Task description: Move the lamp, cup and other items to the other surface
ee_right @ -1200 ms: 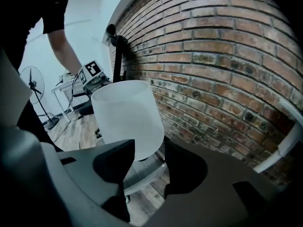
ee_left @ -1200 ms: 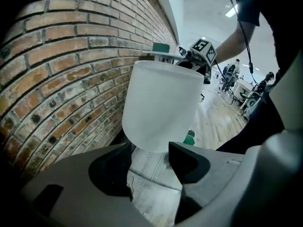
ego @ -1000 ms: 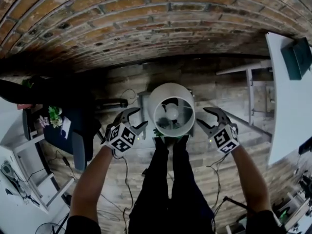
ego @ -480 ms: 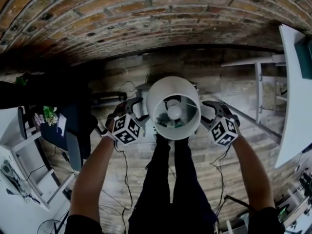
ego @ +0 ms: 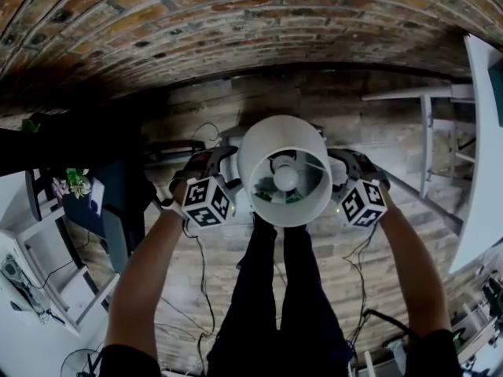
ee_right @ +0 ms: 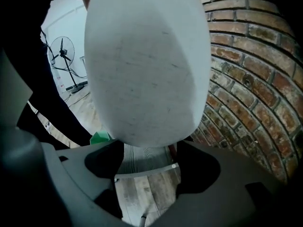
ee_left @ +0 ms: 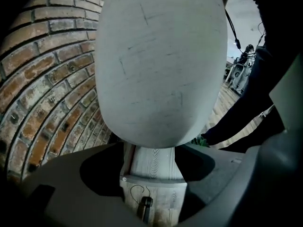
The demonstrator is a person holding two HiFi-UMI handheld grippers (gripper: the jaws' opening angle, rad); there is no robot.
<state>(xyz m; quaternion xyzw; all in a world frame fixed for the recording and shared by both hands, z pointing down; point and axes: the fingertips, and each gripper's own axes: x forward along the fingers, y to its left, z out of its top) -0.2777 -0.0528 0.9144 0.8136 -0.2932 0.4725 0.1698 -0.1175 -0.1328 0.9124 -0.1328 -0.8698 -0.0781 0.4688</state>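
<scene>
A white-shaded table lamp (ego: 271,144) stands with a brick wall (ego: 236,38) behind it. The left tool (ego: 224,167) and right tool (ego: 339,167) flank it. Their jaws have just opened wide around its wooden base (ee_left: 152,167), not gripping. It is probably light and top-heavy with a crushable shade, so the stiff base is the safest hold.

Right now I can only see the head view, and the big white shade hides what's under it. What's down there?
Observer: The left gripper view shows a pale wooden base under the shade.
Operator: Is my left hand-held gripper squeezing it?
Observer: No. The left hand-held gripper has just been opening; the base stands between its jaws with dark gaps beside it.
Operator: And the right one?
Observer: Same. The right hand-held gripper has just been opening too, with the base between its open jaws.
</scene>
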